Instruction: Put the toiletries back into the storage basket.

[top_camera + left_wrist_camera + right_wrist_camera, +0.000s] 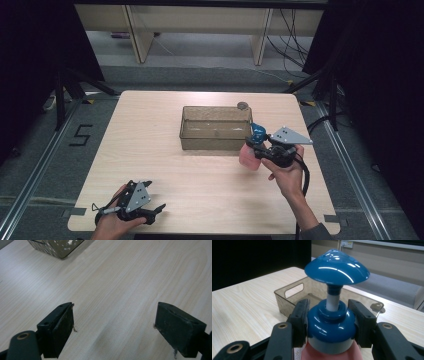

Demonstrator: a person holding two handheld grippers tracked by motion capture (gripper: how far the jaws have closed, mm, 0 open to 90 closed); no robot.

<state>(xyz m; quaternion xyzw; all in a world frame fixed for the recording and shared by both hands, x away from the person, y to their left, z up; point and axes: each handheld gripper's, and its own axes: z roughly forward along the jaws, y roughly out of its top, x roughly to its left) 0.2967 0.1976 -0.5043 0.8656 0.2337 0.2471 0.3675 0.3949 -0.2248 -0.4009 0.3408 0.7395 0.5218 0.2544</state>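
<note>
A light wooden desk (165, 165) carries a smoky, see-through bin (215, 128) with cut-out handles, standing toward the far side. A small round grey object (243, 105) sits just beyond the bin's far right corner. On the grey floor left of the desk, black tape (81, 135) forms a figure five.
</note>
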